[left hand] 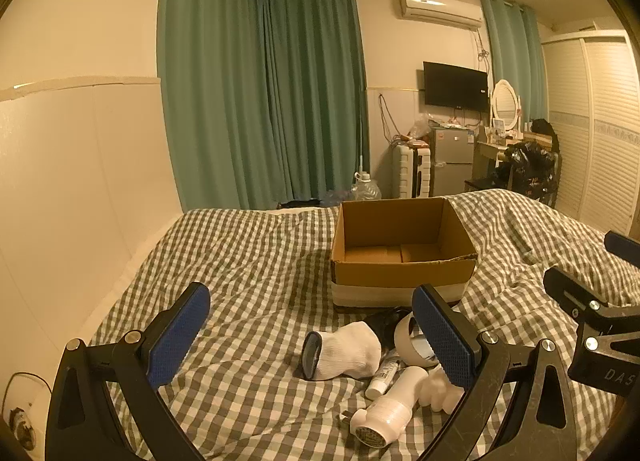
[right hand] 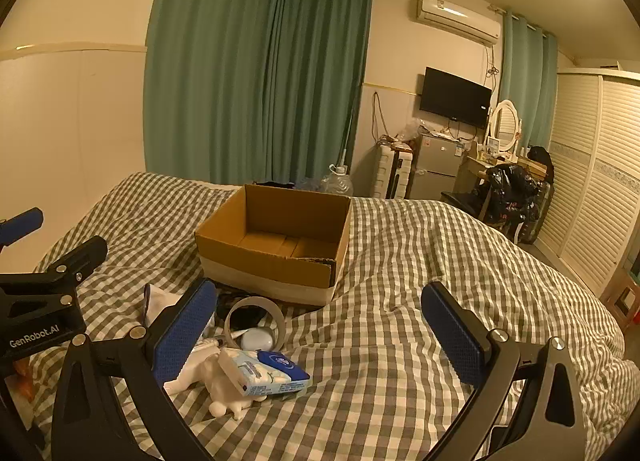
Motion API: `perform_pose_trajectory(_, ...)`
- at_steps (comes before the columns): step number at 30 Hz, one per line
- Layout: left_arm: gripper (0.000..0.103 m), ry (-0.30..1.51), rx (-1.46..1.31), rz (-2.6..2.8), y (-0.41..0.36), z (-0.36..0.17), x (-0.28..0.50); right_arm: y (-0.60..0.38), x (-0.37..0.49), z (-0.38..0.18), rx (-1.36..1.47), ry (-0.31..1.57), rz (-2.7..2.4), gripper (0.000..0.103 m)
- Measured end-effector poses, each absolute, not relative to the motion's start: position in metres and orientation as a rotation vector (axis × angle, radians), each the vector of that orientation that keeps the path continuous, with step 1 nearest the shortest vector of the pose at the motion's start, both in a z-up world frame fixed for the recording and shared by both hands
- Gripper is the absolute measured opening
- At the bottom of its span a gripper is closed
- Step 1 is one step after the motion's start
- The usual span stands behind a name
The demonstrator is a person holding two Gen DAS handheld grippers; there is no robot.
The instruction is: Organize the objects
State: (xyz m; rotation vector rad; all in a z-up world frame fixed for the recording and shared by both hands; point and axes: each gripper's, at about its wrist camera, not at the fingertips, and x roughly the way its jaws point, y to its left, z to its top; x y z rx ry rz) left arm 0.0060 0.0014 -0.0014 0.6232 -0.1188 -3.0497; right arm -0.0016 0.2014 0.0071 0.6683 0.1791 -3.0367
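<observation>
Clutter pile (sock (left hand: 352, 349), tape roll (right hand: 256, 317), tissue pack (right hand: 272, 375), white bottle (left hand: 384, 417)) lies on the bed just before the empty cardboard box (left hand: 400, 257). Left tool (left hand: 312, 341) and right tool (right hand: 320, 333) both spread wide, holding nothing. Risk: soft, wrinkled bedding lets items roll or slip aside under a closing grip.

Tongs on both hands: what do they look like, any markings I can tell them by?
Both tongs, left and right, are black angular frames with silver bolts and blue dimpled pads. White lettering on the left tongs' body reads "GenRobot.AI". No sleeves or cables show.
</observation>
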Motion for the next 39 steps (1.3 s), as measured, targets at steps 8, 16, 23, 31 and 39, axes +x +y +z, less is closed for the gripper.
perform_pose_trajectory(8,0.103,-0.109,0.634,-3.051,0.000,-0.001,0.005,0.201,-0.002,0.008,0.661,0.178,-3.038,0.103)
perform_pose_trajectory(16,0.103,-0.103,0.646,-3.051,0.000,-0.001,0.005,0.200,0.000,0.009,0.648,0.162,-3.035,0.103)
perform_pose_trajectory(23,0.103,-0.107,0.674,-3.056,0.000,-0.003,0.001,0.198,-0.006,0.004,0.686,0.164,-3.001,0.103)
perform_pose_trajectory(31,0.103,-0.082,0.731,-3.043,-0.007,-0.007,-0.010,0.193,-0.020,0.005,0.696,0.174,-2.958,0.103)
perform_pose_trajectory(39,0.103,-0.093,0.753,-3.045,-0.010,-0.003,-0.017,0.191,-0.027,0.008,0.689,0.178,-2.928,0.103)
